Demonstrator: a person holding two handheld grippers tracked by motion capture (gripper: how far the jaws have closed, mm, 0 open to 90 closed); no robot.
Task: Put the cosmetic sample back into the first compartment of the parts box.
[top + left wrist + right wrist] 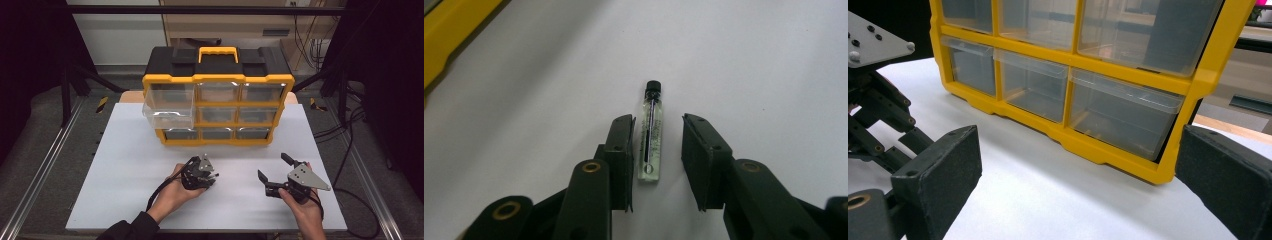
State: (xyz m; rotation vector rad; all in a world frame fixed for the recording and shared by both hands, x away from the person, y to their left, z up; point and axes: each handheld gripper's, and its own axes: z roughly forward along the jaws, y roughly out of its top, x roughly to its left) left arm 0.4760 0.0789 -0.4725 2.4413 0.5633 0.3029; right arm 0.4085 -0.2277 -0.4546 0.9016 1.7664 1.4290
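Work in hand: a small glass vial is being picked off the white table; the organiser behind it, with one drawer pulled out at its left column, is judged to be where the vial is meant to go.
Done: the drawer stands open, and the left gripper has been brought down around the vial.
Left: the grip is not yet made; lifting, carrying to the drawer and releasing are all judged to remain, and perhaps shutting the drawer.
Vial: it lies flat on the table between the left gripper's jaws, black cap pointing away from the gripper, clear body nearer it.
Left gripper: partly open. One pad is seen just beside the vial, possibly touching it; the other pad stands clear, with bare table in the gap. The vial is bracketed, not clamped.
Left gripper, high view: held low over the table in front of the organiser.
Right gripper: wide open and empty, held apart to the right. In its own view nothing lies between the two pads, and the organiser's lower drawers are faced.
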